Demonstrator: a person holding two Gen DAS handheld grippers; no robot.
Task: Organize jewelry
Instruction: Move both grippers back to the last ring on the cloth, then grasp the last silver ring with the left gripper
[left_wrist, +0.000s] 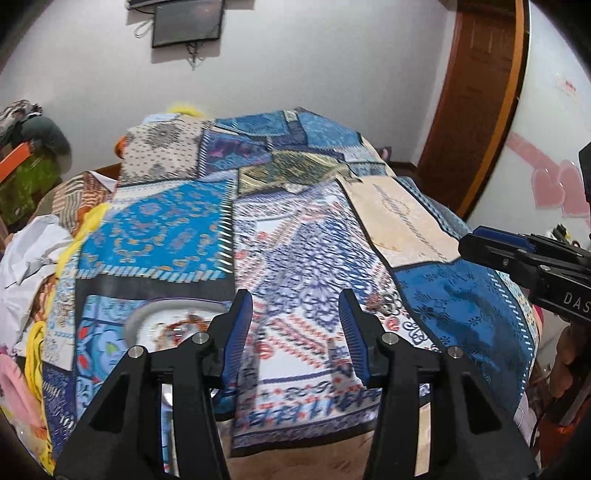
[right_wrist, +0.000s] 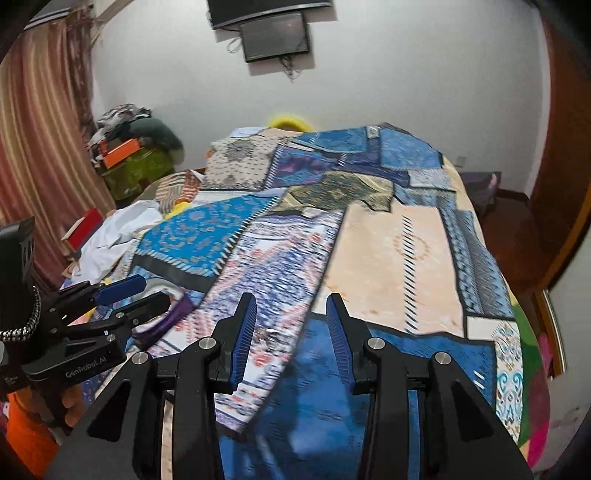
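A round metal plate (left_wrist: 142, 317) holding several jewelry pieces (left_wrist: 173, 330) lies on the patchwork bedspread (left_wrist: 295, 236), just left of my left gripper (left_wrist: 295, 310), which is open and empty. A small silvery jewelry piece (left_wrist: 384, 303) lies on the cloth just right of its right finger. It also shows in the right wrist view (right_wrist: 269, 336), close to the left finger of my right gripper (right_wrist: 291, 314), open and empty above the bedspread (right_wrist: 388, 258). The left gripper (right_wrist: 136, 291) shows at the left, over the plate rim (right_wrist: 162, 285). The right gripper (left_wrist: 476, 240) shows at the far right.
Crumpled white cloth (left_wrist: 33, 251) and clothes are piled at the bed's left side. A red box (right_wrist: 83, 227) and an orange box (right_wrist: 122, 150) sit by the striped curtain (right_wrist: 37, 140). A wooden door (left_wrist: 476, 92) stands at the right, a dark screen (right_wrist: 275, 35) on the wall.
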